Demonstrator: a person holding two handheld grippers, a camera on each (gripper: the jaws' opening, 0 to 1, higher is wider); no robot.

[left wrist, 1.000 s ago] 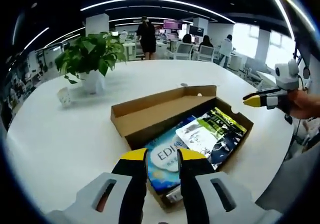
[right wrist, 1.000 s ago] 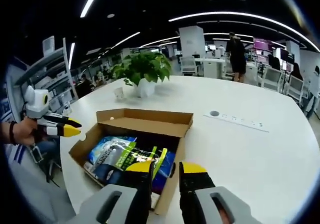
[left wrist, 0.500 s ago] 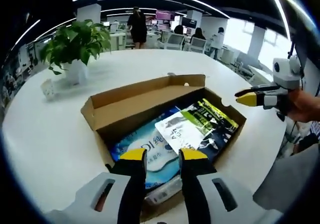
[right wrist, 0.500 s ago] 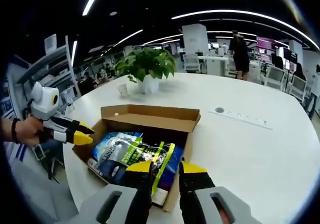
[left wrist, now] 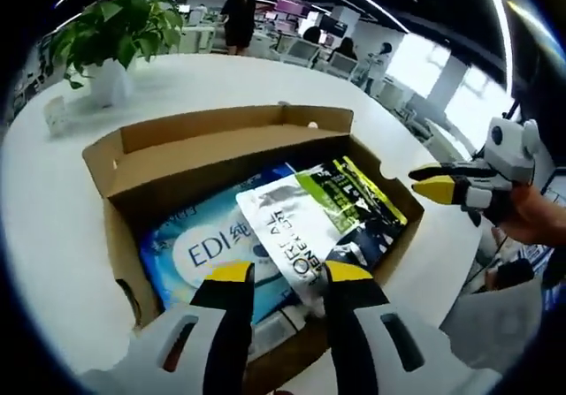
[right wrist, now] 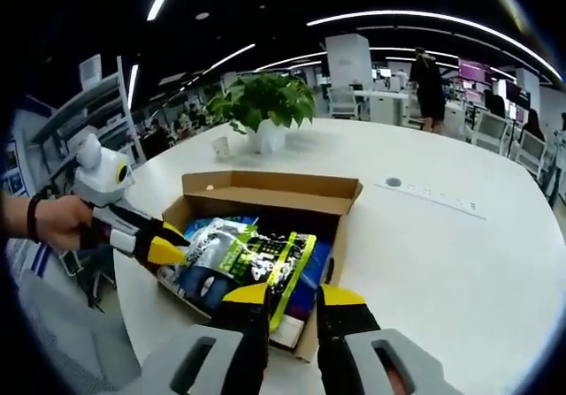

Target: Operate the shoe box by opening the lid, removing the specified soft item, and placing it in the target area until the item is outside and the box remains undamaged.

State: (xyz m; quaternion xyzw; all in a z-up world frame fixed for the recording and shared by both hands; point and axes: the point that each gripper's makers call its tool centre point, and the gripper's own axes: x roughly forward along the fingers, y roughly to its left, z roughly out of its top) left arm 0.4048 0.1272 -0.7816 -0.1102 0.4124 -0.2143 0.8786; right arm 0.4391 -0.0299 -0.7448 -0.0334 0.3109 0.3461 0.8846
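The cardboard shoe box [left wrist: 221, 161] sat open on the white table [left wrist: 53, 201], its lid flap folded back toward the potted plant [left wrist: 110, 33]. Inside lay a blue pack [left wrist: 208, 249] and, across it, a silver-and-green pouch [left wrist: 309, 223], flat, its long axis running along the box's length. The left gripper [left wrist: 281, 276] hung over the box's near edge, jaws narrowly apart, empty. The right gripper [left wrist: 442, 187] hovered beside the far wall; I couldn't tell its jaws from there, but in its own view [right wrist: 292, 296] they stood slightly apart, holding nothing.
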